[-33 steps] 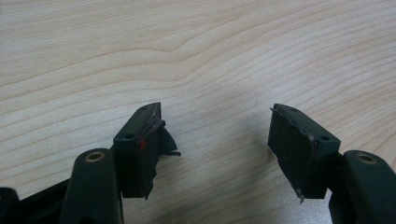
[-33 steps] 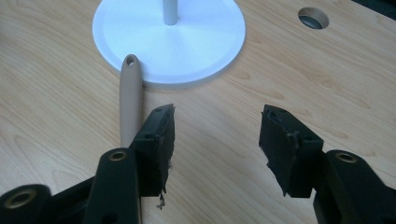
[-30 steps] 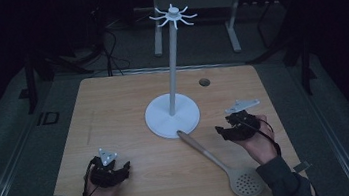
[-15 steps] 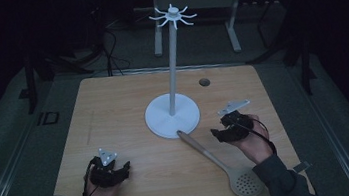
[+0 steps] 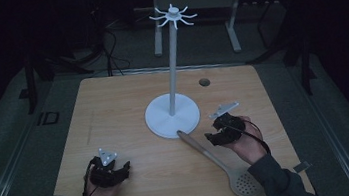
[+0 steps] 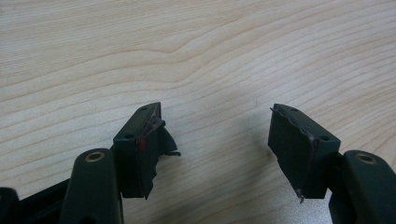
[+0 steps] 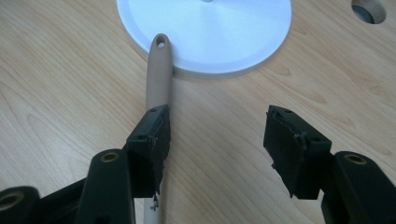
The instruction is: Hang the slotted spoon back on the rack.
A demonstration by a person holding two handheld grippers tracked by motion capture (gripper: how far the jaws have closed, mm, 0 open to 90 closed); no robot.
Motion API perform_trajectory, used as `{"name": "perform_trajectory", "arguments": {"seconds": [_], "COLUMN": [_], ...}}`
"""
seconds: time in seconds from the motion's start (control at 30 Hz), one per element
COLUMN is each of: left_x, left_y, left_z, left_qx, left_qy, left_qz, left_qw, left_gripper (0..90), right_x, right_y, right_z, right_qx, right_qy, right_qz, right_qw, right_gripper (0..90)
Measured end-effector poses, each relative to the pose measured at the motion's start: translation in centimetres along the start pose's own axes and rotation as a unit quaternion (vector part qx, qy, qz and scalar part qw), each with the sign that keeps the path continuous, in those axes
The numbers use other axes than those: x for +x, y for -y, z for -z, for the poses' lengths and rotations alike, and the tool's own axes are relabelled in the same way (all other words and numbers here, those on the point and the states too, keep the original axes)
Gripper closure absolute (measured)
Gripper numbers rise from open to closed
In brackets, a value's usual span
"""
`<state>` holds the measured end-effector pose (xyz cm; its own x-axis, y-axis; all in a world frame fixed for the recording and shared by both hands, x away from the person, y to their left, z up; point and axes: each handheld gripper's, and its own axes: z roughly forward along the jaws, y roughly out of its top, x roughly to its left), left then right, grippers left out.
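A beige slotted spoon (image 5: 215,159) lies slantwise on the wooden table (image 5: 123,109), its holed handle tip (image 7: 159,56) resting against the round base (image 7: 224,32) of a white hook stand (image 5: 175,67). My right gripper (image 5: 213,137) sits just right of the handle, and its jaws have just been opening. In the right gripper view the right gripper (image 7: 215,135) is open; the handle runs under the left jaw, and bare wood lies between the jaws. My left gripper (image 5: 113,172) rests at the front left. The left gripper (image 6: 215,135) is open over bare wood.
The stand's pole rises from mid-table to a ring of hooks (image 5: 172,15). A small round hole (image 5: 204,81) is set in the tabletop behind the base. Dark floor, cables and metal legs lie beyond the far edge.
My right hand has shifted left and slightly nearer, closing in on the spoon handle. The left hand, spoon and stand have stayed put.
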<state>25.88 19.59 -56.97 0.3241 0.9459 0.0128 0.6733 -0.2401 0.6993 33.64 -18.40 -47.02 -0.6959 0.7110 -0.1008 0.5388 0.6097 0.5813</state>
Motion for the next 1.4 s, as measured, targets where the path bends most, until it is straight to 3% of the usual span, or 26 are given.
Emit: {"name": "perform_trajectory", "arguments": {"seconds": [0.9,1.17,1.4], "left_x": [0.0,0.1,0.1], "left_y": [0.0,0.0,0.0], "left_z": [0.0,0.0,0.0], "left_qx": [-0.001,-0.001,-0.001], "left_qy": [0.001,0.001,0.001], "left_qz": [0.002,0.002,0.002], "left_qw": [1.0000,1.0000,1.0000], "left_gripper": [35.9,35.9,35.9], "right_x": [1.6,2.2,2.7], "right_y": [0.4,0.8,0.9], "right_z": [-3.8,-4.9,-5.6], "right_qx": [0.055,0.068,0.089], "right_qy": [-0.013,-0.026,-0.041], "right_qz": [0.021,0.023,0.031], "right_qw": [0.9982,0.9970,0.9947], "right_gripper": [40.2,40.2,50.3]}}
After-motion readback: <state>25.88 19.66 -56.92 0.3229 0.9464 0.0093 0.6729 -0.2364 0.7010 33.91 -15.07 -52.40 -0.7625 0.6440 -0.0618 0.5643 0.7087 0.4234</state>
